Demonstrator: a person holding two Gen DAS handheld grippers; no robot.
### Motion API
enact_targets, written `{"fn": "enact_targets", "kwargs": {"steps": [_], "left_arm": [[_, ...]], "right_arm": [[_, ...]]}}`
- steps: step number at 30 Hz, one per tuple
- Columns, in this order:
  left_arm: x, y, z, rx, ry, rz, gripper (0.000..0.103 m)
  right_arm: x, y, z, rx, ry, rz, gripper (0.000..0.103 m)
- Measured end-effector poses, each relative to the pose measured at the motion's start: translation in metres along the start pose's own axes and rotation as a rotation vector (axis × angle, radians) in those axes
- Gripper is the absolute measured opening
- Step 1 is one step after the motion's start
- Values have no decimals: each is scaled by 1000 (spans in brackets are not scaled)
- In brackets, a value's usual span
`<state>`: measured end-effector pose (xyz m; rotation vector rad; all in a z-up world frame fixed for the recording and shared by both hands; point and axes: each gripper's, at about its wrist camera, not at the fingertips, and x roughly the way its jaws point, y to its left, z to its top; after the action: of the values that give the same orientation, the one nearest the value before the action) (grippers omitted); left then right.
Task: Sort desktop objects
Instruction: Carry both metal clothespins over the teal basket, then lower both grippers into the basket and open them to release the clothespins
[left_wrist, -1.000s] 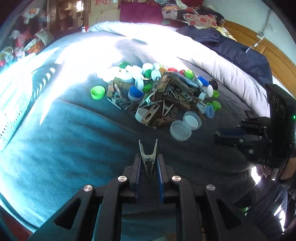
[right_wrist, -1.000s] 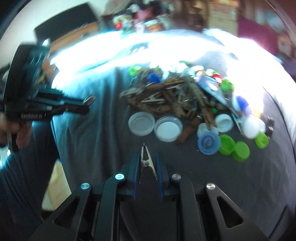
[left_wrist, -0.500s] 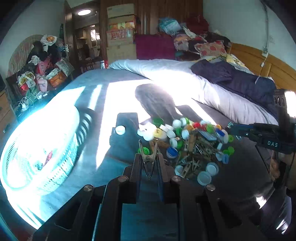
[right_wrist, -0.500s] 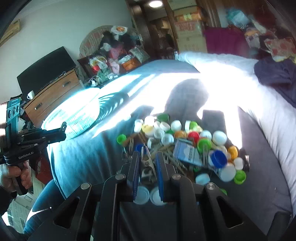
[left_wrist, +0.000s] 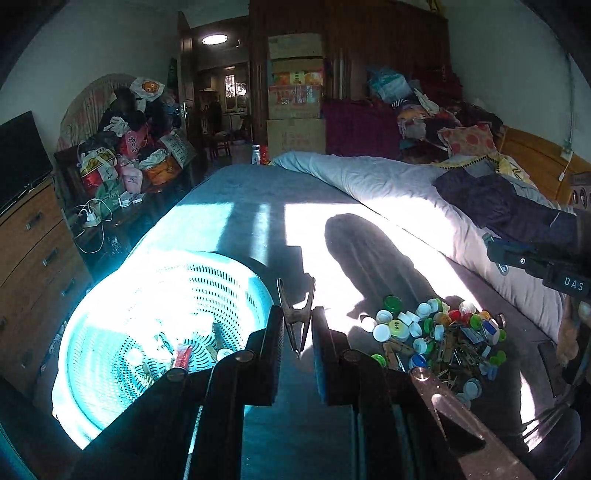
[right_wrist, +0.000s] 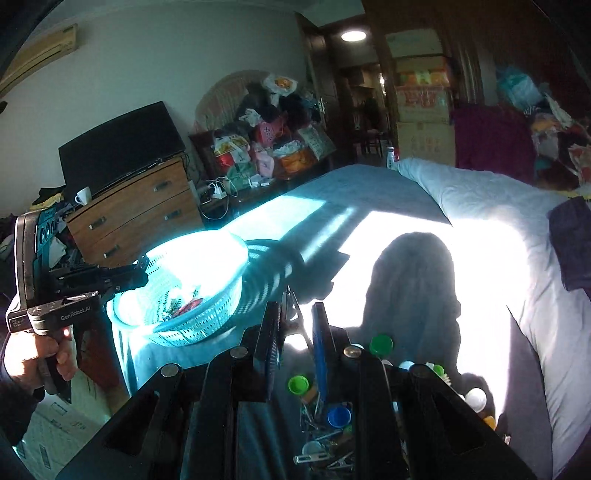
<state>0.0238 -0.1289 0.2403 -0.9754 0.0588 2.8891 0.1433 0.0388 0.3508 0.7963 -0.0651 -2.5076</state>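
My left gripper (left_wrist: 296, 325) is shut on a metal clip (left_wrist: 296, 314) and holds it in the air beside the right rim of a light blue perforated basket (left_wrist: 122, 332), which holds several small items. My right gripper (right_wrist: 295, 325) is shut on another metal clip (right_wrist: 290, 306), held above the bed to the right of the basket (right_wrist: 207, 317). A pile of bottle caps, clothespins and clips (left_wrist: 439, 339) lies on the dark bedspread to the right; part of the pile (right_wrist: 332, 413) shows under my right gripper. The left gripper (right_wrist: 142, 269) reaches over the basket rim in the right wrist view.
A white duvet (left_wrist: 388, 192) and dark clothes (left_wrist: 498, 199) cover the bed's right side. A wooden dresser (right_wrist: 136, 210) with a TV and a heap of bags (left_wrist: 129, 158) stand left of the bed. Strong sunlight falls across the bedspread.
Both grippers have lifted away from the pile with their clips and swung left toward the basket. The basket has come close in the left wrist view.
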Motion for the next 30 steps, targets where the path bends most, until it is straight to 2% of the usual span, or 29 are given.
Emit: {"fn": "enact_targets", "kwargs": {"steps": [11,19,30], "left_arm": [[1,65,6,-57,14,59,16],[5,95,21,-68,18,78,16],[13,135,30,-85,39,107,16]], "right_arm": [[50,68,60,-92,21,73,17],[91,114,102,-113,57,142,17],[136,164,129,-168,91,199,17]]}}
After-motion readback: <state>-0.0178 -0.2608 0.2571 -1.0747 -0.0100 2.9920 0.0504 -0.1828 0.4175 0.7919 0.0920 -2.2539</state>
